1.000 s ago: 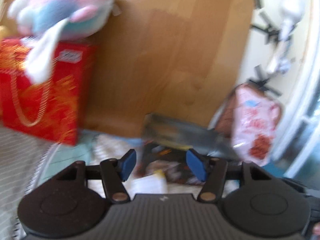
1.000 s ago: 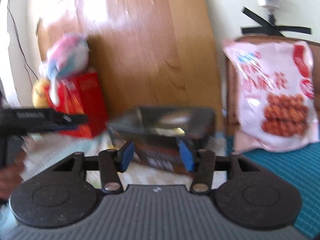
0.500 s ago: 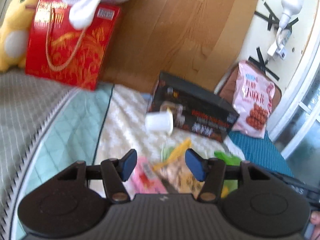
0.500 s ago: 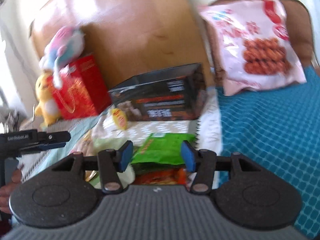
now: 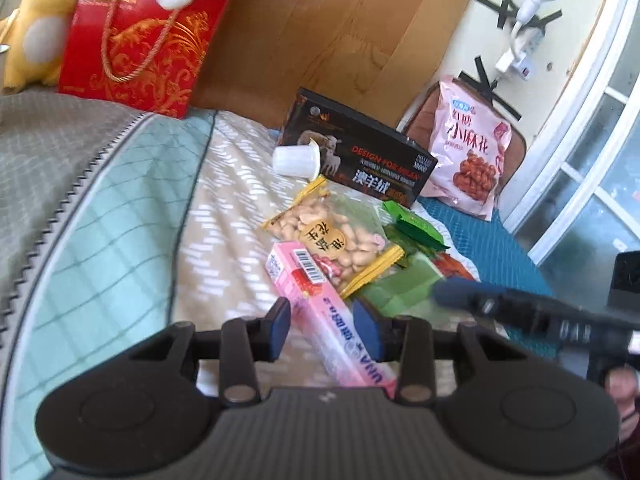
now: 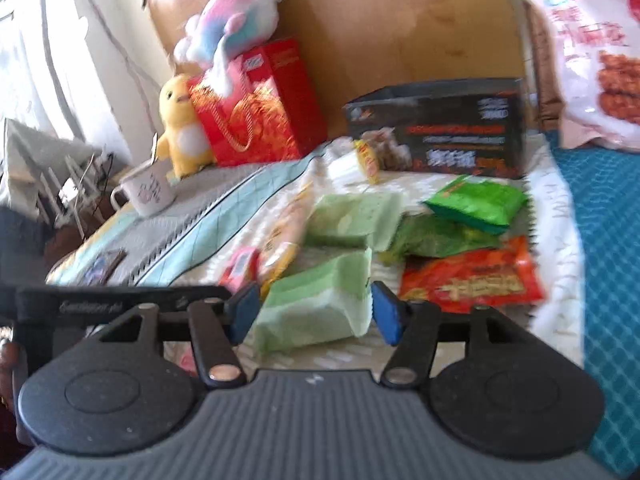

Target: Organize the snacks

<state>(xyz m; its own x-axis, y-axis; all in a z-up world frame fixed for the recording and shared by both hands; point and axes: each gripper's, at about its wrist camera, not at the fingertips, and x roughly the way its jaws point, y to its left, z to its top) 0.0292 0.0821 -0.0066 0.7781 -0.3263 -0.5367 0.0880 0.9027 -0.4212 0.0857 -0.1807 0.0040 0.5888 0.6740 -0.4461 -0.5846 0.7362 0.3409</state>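
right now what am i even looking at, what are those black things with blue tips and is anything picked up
They are two handheld grippers a person carries, each with a camera looking along its blue-padded fingers. The left gripper is open over a long pink snack box; the box lies between the fingers, which aren't closed on it. The right gripper is open around a pale green soft packet, not yet gripped. Nearby on the quilted bedcover lie a clear bag of peanuts and a black printed carton.
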